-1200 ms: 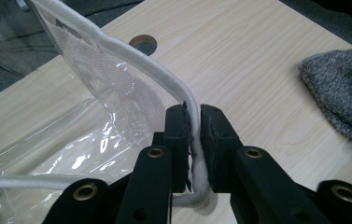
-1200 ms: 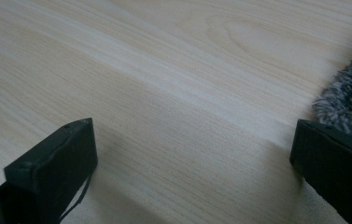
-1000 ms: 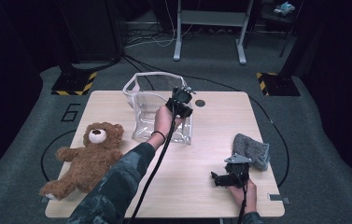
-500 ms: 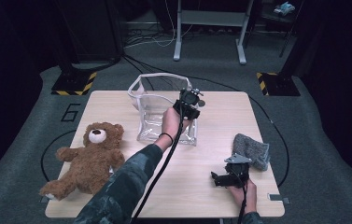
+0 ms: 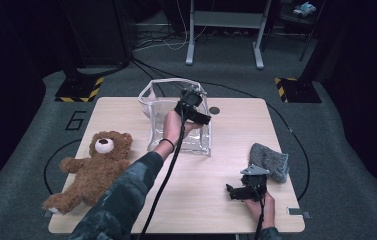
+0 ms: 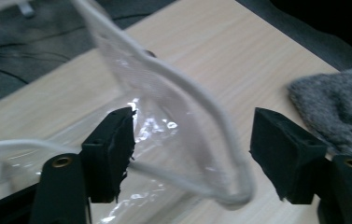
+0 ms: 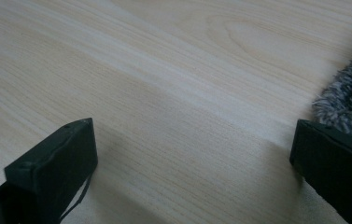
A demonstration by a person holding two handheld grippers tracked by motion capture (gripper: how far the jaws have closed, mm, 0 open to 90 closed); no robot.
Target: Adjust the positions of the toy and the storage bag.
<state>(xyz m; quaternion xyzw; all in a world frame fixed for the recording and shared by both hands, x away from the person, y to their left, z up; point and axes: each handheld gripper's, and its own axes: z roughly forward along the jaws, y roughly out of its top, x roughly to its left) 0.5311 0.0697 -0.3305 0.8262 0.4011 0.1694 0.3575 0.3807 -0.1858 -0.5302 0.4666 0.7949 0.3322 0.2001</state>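
Left hand-held gripper [image 5: 192, 103] at far rim of clear bag [image 6: 178, 140] standing mid-bench [image 5: 126, 107], jaws just opened, white-piped rim loose between spread pads, nearer than right hand-held gripper [image 5: 246, 190], spread, resting well apart beside grey cloth [image 5: 270, 161].

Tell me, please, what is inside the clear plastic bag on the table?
Through the clear plastic bag only the table shows, so it looks empty. The person's left hand covers part of its near wall, so that part cannot be checked.
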